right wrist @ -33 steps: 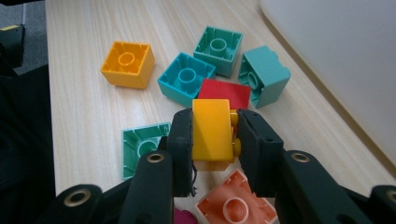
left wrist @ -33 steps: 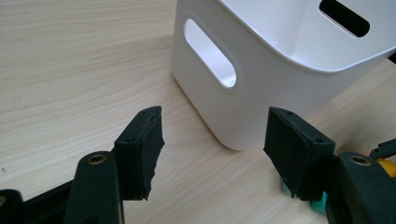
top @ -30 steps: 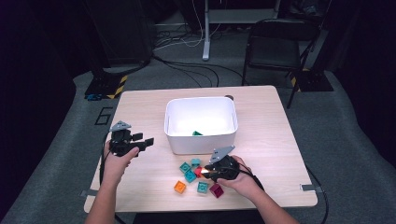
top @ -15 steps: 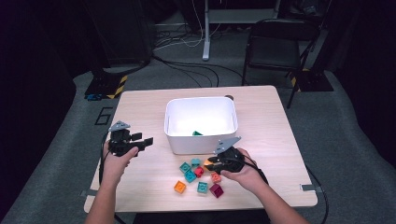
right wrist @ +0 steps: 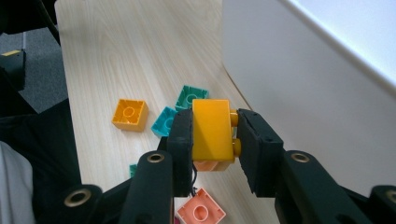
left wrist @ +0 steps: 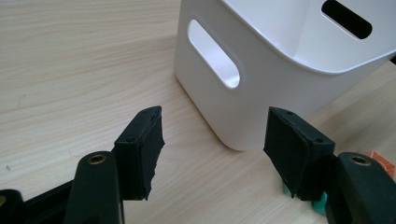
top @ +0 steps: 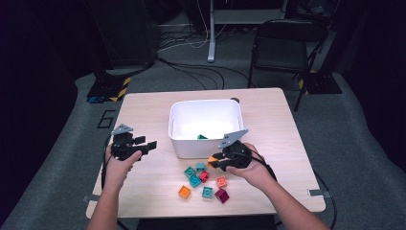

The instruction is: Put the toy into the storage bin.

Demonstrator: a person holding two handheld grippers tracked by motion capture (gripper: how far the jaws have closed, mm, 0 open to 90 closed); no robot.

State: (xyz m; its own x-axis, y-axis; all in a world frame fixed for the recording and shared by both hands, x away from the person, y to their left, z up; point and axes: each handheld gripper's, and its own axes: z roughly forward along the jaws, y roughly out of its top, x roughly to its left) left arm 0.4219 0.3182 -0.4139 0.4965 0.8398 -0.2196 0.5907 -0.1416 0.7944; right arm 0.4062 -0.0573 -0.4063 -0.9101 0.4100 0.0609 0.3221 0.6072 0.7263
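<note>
Yellow block (top: pixel 211 161) sits clamped in the right gripper (top: pixel 214 162), raised above the wooden table (top: pixel 143 105) just before the white bin's (top: pixel 191 146) near wall; loose blocks (top: pixel 203 179) lie below, and the left gripper (top: pixel 149 144) rests at the table's left.

Left gripper view: left gripper (left wrist: pixel 212 137) jaws spread wide and empty, facing the bin's (left wrist: pixel 261 79) corner.

Right gripper view: right gripper (right wrist: pixel 215 133) jaws closed on the yellow block (right wrist: pixel 211 128), studs against one pad, beside the bin (right wrist: pixel 303 93).
</note>
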